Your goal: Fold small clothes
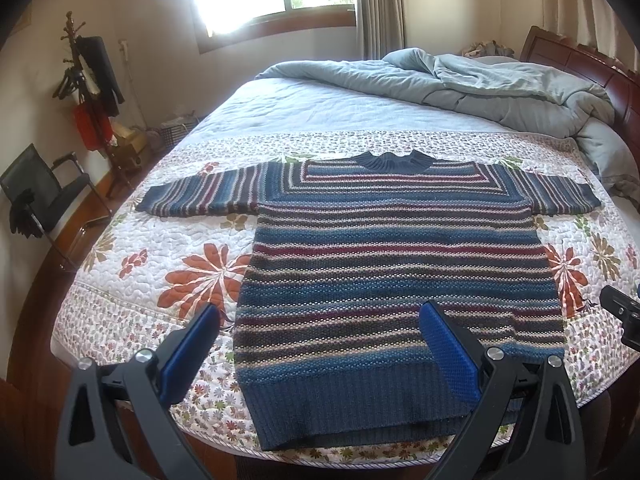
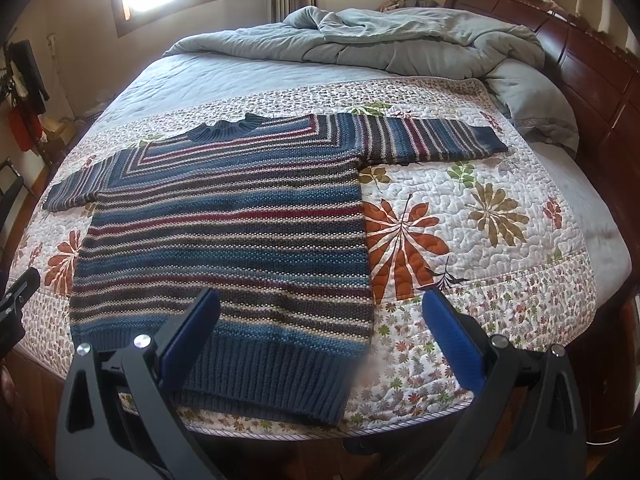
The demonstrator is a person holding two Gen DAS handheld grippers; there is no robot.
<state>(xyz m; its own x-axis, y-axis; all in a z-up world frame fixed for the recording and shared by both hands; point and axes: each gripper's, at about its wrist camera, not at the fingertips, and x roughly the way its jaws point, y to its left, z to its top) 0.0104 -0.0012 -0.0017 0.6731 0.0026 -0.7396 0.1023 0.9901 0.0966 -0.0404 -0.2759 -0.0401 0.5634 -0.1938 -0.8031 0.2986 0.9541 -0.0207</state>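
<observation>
Both black blue-padded grippers, left (image 1: 320, 344) and right (image 2: 320, 340), gape empty above the flat striped knit sweater's (image 1: 396, 264) ribbed hem just ahead; loose knit risks single-layer pinches, skewing folds.

The sweater (image 1: 396, 248) is coarse, nubbly knit wool, matt, with ribbed hem and collar. Under it the quilt (image 1: 200, 264) is stitched, puffy printed cloth. At upper right the duvet (image 1: 500, 88) is soft, creased cloth, and the headboard (image 2: 580, 64) glossy dark wood. Each claw, left (image 1: 320, 352) and right (image 2: 324, 344), has matt black plastic arms, shiny metal bolts and textured blue pads (image 1: 452, 356).
</observation>
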